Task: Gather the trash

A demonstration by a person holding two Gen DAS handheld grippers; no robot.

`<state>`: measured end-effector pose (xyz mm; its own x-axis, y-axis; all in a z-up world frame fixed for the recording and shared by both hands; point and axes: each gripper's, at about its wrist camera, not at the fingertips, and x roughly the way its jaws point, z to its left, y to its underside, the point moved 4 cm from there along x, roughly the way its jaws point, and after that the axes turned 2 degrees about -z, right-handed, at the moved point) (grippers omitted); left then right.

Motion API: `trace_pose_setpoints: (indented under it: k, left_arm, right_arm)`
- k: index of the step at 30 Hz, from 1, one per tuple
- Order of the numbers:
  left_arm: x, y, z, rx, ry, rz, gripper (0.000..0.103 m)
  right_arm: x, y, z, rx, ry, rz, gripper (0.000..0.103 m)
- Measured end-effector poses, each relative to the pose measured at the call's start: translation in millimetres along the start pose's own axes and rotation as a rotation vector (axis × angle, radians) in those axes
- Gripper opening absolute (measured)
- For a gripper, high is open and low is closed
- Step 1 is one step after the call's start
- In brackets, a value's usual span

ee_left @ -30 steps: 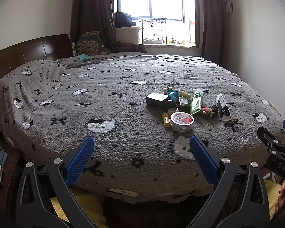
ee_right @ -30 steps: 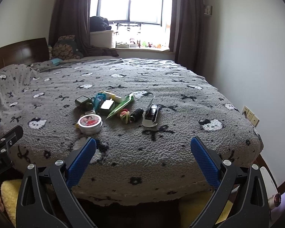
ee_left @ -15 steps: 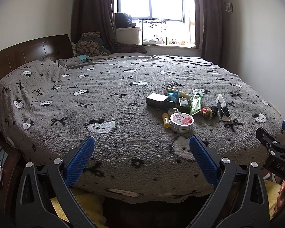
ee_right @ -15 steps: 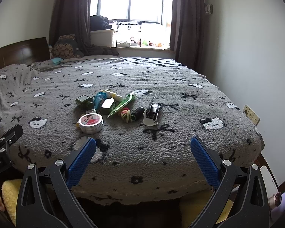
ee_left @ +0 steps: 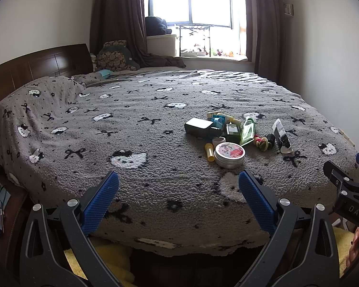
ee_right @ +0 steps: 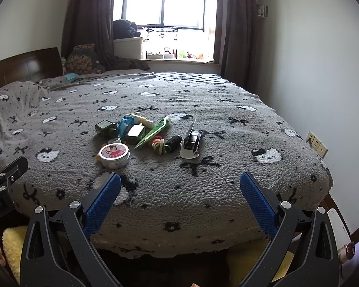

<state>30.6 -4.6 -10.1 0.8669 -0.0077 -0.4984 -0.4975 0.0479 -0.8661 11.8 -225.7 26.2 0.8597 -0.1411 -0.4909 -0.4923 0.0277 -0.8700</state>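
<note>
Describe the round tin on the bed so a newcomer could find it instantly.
Start at the grey patterned blanket covering the bed, then find the cluster of small items near its foot end. The round tin lies at the cluster's nearest edge; it alone is a flat silver disc with a red-and-pink picture lid.

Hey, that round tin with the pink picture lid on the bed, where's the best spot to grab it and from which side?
Grip the round tin across its low metal side wall, coming from the near bed edge with the right gripper, which stands open. It lies flat, lid up, at the front of the pile. A yellow tube touches its left side, so probably close front to back.
</note>
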Motion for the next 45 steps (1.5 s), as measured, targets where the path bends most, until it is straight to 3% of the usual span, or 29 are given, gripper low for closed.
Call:
trace_pose_setpoints:
  k: [31, 45]
  left_arm:
    - [2.4, -4.8, 7.5, -0.001, -0.007, -0.002, 0.095]
    - [37.8, 19.5, 13.7, 0.004, 0.021, 0.040, 0.095]
  right_arm:
    - [-0.6, -4.0, -1.1, -0.002, -0.014, -0.021, 0.100]
    - [26.8, 14.1, -13.8, 0.050, -0.024, 0.023, 0.100]
